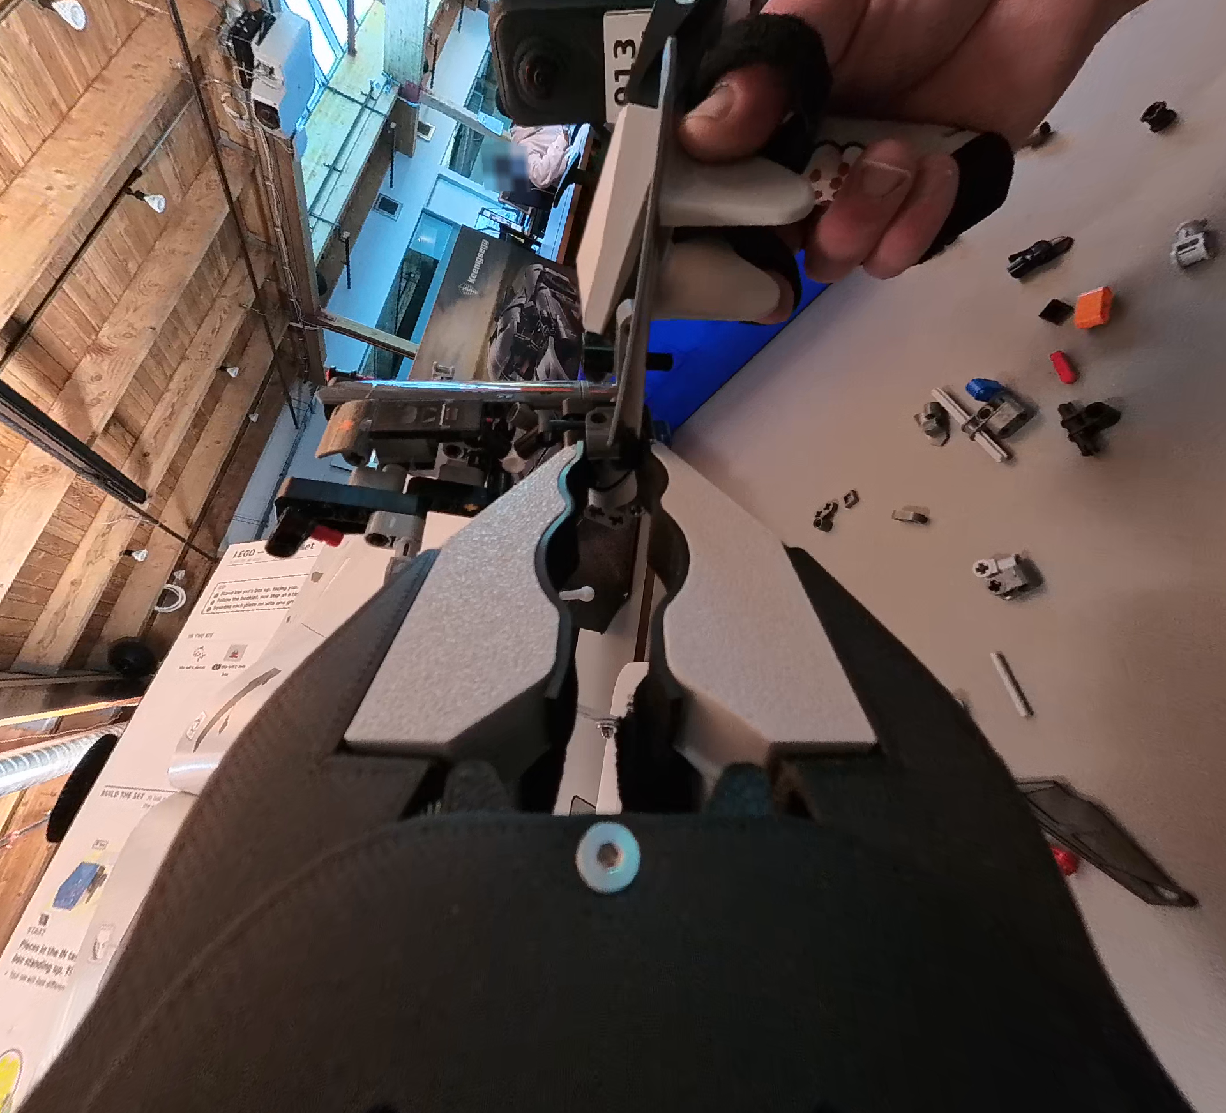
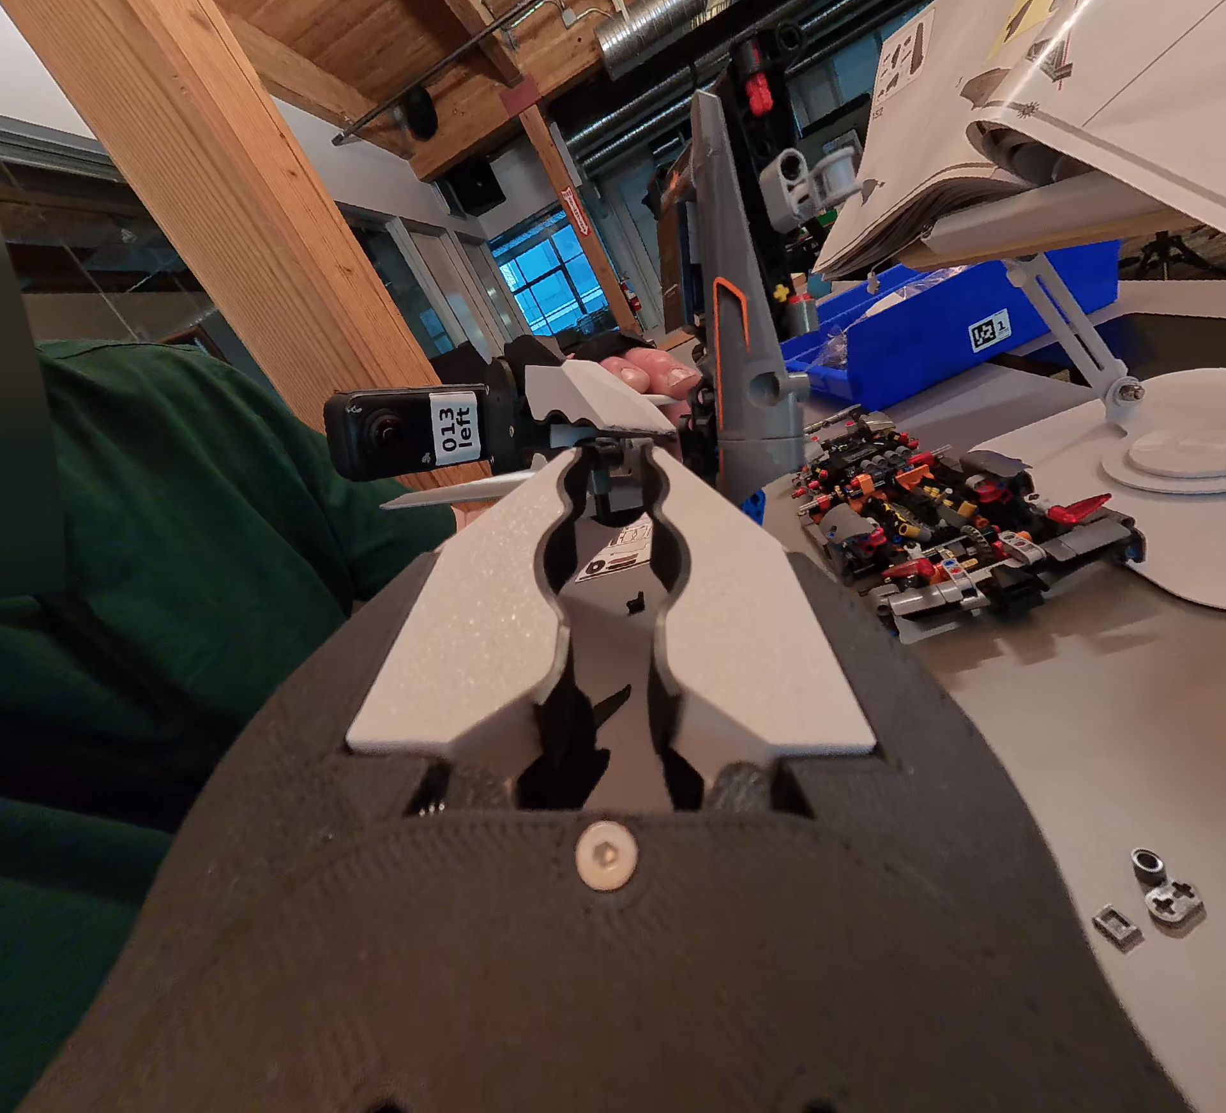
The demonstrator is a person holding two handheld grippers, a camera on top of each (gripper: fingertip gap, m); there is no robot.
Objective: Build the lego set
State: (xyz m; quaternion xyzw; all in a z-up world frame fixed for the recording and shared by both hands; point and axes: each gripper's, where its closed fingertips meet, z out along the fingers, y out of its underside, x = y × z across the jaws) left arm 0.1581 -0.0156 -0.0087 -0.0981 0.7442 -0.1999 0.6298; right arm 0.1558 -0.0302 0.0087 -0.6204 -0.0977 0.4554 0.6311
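A pale grey table carries the work. At two o'clock in the right wrist view lies a part-built lego car chassis, beyond it a blue bin and a white stand base. At five o'clock sit small grey pieces.

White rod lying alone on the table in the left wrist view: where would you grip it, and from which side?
Grip the white rod at mid-length, coming down from above, fingers closing across its thin width. It lies flat on the table with bare surface either side, so a middle pinch should keep it level.
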